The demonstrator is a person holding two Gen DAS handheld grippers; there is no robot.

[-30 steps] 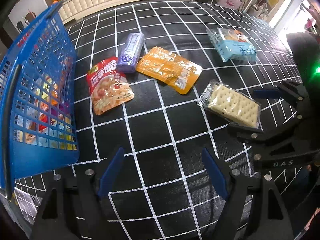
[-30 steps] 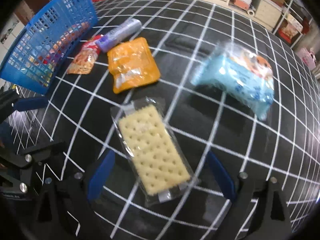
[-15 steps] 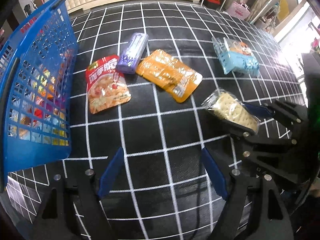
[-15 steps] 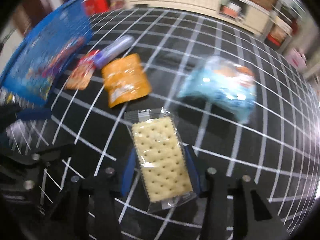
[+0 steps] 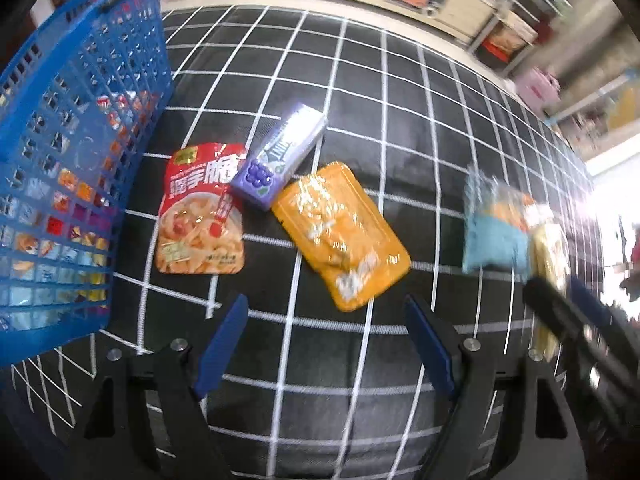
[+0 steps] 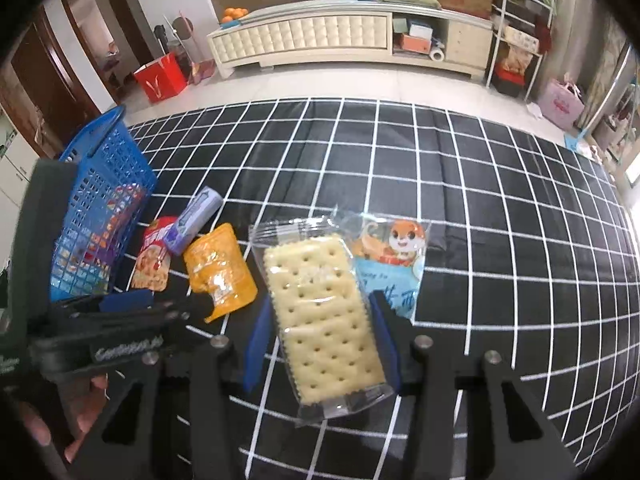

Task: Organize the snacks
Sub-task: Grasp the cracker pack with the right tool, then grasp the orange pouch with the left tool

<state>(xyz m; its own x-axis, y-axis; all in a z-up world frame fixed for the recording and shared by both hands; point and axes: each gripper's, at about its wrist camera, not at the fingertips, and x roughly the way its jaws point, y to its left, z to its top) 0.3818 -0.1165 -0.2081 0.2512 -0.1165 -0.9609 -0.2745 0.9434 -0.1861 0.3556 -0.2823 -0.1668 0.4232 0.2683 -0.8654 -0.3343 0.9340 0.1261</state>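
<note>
right gripper (image 6: 320,340): jaws clenched on cracker pack (image 6: 322,312), lifted above checked cloth (image 6: 500,200) | left gripper (image 5: 324,344): jaws released, empty | risk: slick wrapper slipping before blue basket (image 6: 100,200) at left edge

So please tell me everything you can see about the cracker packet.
The cracker packet is a clear plastic wrapper, crimped at both ends, around one pale rectangular block of crackers dotted with small holes. It looks stiff and glossy. The right gripper is shut on its long sides, a blue pad on each. It seems lifted clear of the checked cloth, with its far end hiding part of the light-blue snack bag.
</note>
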